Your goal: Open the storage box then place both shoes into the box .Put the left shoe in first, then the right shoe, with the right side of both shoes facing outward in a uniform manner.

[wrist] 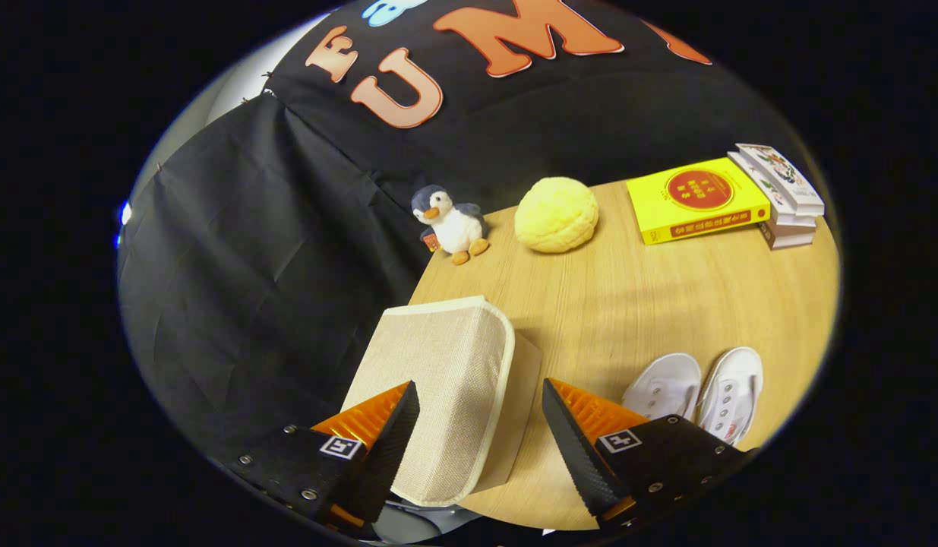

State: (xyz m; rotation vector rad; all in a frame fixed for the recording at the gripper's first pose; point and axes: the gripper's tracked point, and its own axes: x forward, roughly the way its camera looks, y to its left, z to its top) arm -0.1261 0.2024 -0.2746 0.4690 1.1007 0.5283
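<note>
A beige fabric storage box [438, 380] with a pale trim stands on the wooden table [628, 296], its lid flap lying flat on top. My gripper [480, 410] is open, with the box's near right corner between the two fingers; neither finger presses on it. Two white slip-on shoes [696, 391] lie side by side on the table to the right of the box, just beyond the right finger, toes pointing away from me.
A small plush penguin [450, 222] and a yellow round cushion [556, 214] sit at the table's far edge. A yellow book [696, 199] leans on a short stack of books [784, 197] at the far right. The table's left edge runs beside the box.
</note>
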